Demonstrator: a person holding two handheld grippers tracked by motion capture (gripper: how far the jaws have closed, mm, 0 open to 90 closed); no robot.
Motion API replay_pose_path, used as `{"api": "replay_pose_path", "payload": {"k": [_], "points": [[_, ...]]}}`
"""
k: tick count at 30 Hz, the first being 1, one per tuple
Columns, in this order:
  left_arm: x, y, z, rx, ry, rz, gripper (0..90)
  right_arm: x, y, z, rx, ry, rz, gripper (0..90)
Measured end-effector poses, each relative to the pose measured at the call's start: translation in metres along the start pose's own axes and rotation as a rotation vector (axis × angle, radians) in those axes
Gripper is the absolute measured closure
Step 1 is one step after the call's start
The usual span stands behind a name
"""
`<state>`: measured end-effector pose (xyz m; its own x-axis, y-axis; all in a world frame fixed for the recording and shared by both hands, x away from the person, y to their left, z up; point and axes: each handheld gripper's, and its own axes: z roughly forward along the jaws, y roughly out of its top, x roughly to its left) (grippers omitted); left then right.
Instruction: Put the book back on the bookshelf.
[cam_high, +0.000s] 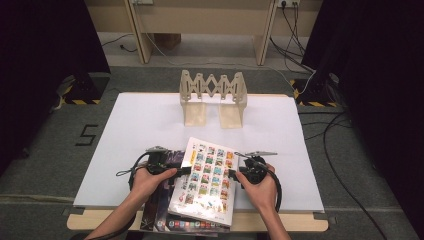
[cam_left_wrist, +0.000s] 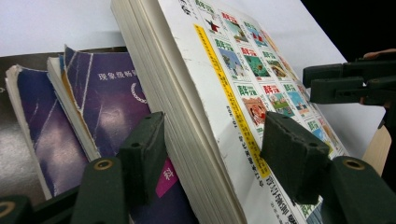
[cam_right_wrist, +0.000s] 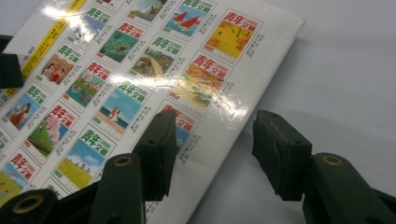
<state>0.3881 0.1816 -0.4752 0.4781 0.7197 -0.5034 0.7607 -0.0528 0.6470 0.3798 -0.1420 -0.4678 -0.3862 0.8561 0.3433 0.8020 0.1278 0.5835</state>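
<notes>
Recording lab or test room, not a home. White board (cam_high: 150, 125) laid on a wooden table (cam_high: 200, 222) as work surface, beyond and under the jaws. Black curtains (cam_high: 45, 45) at both sides. Grey carpet (cam_high: 55, 150) with hazard-striped feet (cam_high: 82, 101) and a taped "5" (cam_high: 86, 135). Loose cables (cam_high: 340, 165) run across the floor to a wall socket (cam_high: 286, 4). Plain wooden bench (cam_high: 200, 20) at the far wall.

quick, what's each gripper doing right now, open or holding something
left gripper: open, jaws either side of the white book's page edge, pads not pressing.
right gripper: open, holding nothing, jaws straddling the white book's other edge.
</notes>
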Motion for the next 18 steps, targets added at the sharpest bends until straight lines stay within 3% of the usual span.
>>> {"api": "replay_pose_path", "payload": {"k": [3, 8, 10, 14, 16, 18], "points": [[-0.001, 0.000, 0.000, -0.001, 0.011, -0.006, 43.1, -0.001, 0.001, 0.004, 0.011, 0.043, 0.037, 46.8], [-0.003, -0.001, -0.007, -0.023, 0.012, -0.050, 50.8, 0.000, 0.002, 0.004, 0.018, 0.038, 0.036, 46.7], [-0.006, -0.003, -0.010, -0.029, -0.003, -0.073, 53.6, 0.001, 0.001, 0.005, 0.015, 0.032, 0.038, 46.5], [-0.011, -0.012, -0.014, -0.019, -0.041, -0.163, 56.8, 0.000, 0.001, 0.005, 0.014, 0.023, 0.047, 46.4], [-0.013, -0.018, -0.011, -0.001, -0.105, -0.225, 58.6, 0.001, 0.001, 0.005, 0.011, 0.021, 0.054, 46.4], [-0.016, -0.022, -0.008, 0.006, -0.087, -0.200, 59.1, 0.001, 0.000, 0.005, 0.001, 0.017, 0.063, 46.8]]}}
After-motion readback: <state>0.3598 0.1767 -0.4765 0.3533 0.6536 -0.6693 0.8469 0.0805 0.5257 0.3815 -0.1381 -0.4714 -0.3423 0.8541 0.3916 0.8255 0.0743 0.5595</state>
